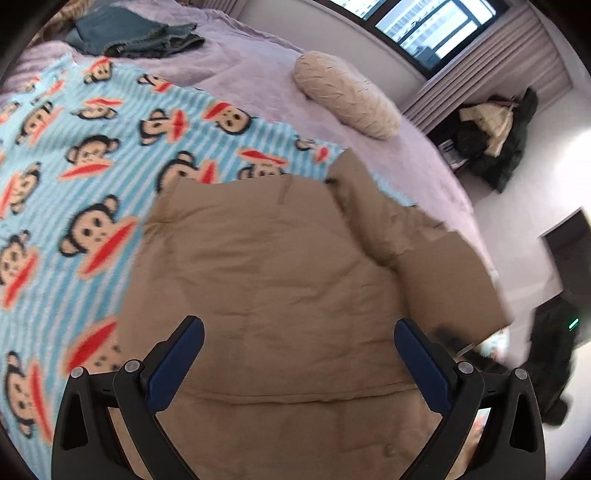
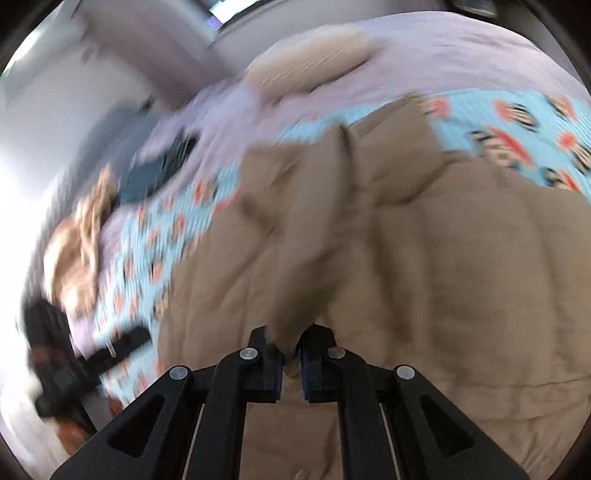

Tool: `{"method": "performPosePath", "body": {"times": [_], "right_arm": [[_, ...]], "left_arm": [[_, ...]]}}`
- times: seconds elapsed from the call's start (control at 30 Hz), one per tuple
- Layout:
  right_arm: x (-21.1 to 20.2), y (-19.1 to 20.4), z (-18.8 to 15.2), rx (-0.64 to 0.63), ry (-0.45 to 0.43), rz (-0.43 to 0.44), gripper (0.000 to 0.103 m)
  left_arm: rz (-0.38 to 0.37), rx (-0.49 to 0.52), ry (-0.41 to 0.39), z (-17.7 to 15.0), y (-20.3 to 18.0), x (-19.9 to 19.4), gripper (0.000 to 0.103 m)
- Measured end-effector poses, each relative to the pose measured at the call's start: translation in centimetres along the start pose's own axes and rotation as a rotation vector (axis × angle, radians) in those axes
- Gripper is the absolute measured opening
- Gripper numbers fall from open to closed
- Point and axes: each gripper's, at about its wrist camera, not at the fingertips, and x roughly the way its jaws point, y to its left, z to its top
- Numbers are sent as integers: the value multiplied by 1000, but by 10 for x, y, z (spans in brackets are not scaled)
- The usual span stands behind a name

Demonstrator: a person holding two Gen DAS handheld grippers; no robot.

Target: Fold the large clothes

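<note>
A tan quilted jacket (image 1: 280, 280) lies spread on a bed, on a blue monkey-print blanket (image 1: 66, 177). My left gripper (image 1: 299, 354) is open and empty, hovering just above the jacket's lower part. One sleeve (image 1: 388, 221) lies folded across the jacket's right side. In the right wrist view, my right gripper (image 2: 291, 354) is shut on a fold of the jacket's sleeve (image 2: 310, 258) and lifts it above the jacket's body (image 2: 443, 295). That view is blurred by motion.
The bed has a lilac cover (image 1: 258, 77) with a beige pillow (image 1: 347, 94) and folded dark jeans (image 1: 136, 35) at its far side. A dark chair with clothes (image 1: 495, 136) stands by the window. The bed's edge and white floor (image 1: 524, 236) lie to the right.
</note>
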Motion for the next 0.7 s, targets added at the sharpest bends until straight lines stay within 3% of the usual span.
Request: {"method": "performPosePath", "body": {"times": [0.17, 0.27, 0.37, 0.47, 0.57, 0.63, 0.7], "right_arm": [[9, 10, -30, -57, 126, 0, 45], [-13, -21, -45, 8, 126, -11, 46], [-41, -73, -55, 163, 107, -40, 46], [-72, -139, -69, 387, 49, -61, 46], [-97, -195, -81, 605, -52, -12, 46], [-106, -218, -84, 691, -110, -18, 46], [-108, -229, -82, 712, -132, -37, 28]], "left_arm": [[-130, -49, 70, 0, -6, 15, 103], [-186, -49, 109, -5, -14, 25, 103], [-199, -36, 150, -9, -22, 38, 103], [-149, -13, 183, -12, -27, 56, 103], [-104, 24, 203, -13, -37, 71, 100], [-96, 47, 219, -14, -45, 78, 79], [-95, 67, 252, -16, -53, 84, 23]]}}
